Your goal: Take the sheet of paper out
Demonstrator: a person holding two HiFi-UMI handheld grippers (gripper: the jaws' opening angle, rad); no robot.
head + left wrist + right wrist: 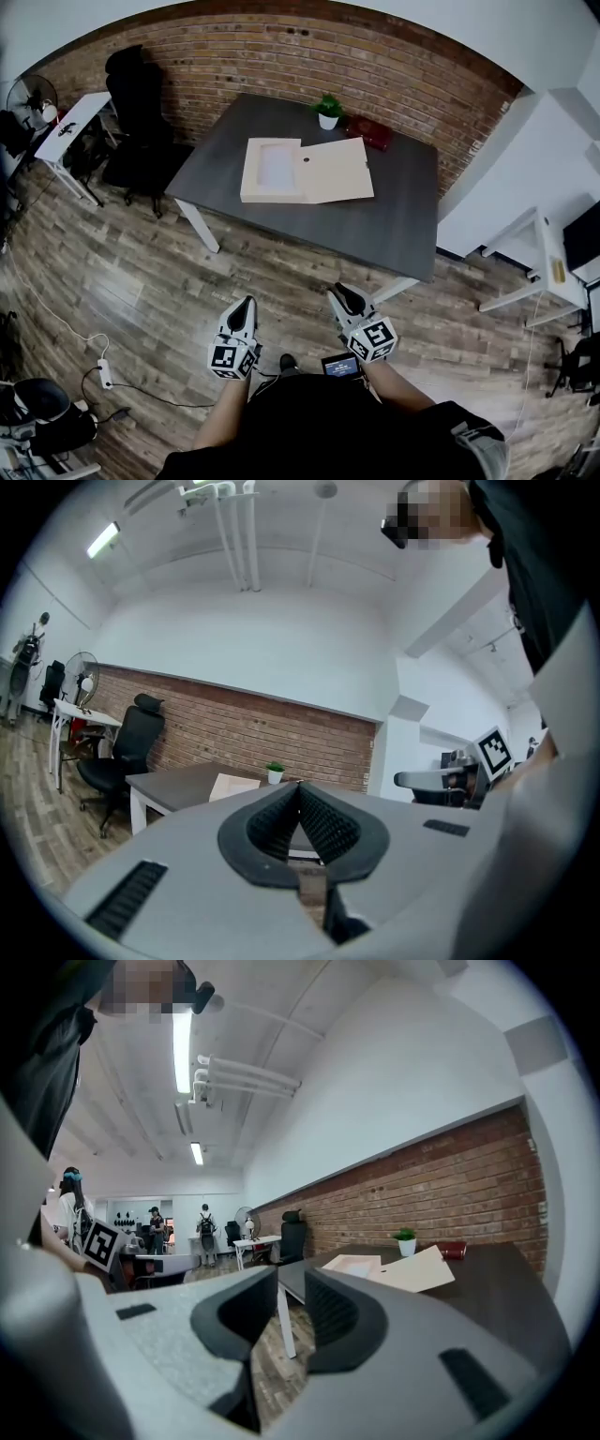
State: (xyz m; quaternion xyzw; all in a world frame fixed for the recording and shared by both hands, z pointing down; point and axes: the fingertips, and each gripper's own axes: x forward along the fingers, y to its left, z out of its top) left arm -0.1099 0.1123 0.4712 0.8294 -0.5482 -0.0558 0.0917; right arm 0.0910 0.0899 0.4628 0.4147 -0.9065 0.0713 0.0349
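A flat beige box (330, 174) lies open on the dark grey table (394, 225), its lid folded out to the right. A white sheet of paper (278, 166) rests in the left half. Both grippers hang close to my body, well short of the table. The left gripper (244, 307) is shut with nothing in it; in its own view the pads meet at the tip (300, 787), and the box (234, 785) shows far behind. The right gripper (342, 295) is open by a narrow gap (291, 1279), empty, with the box (403, 1271) far off to the right.
A small potted plant (328, 111) and a red object (368, 131) stand at the table's far edge. A black office chair (141, 112) and a white side desk (70, 127) are at the left, white desks (525, 253) at the right. A power strip (105, 373) lies on the wood floor.
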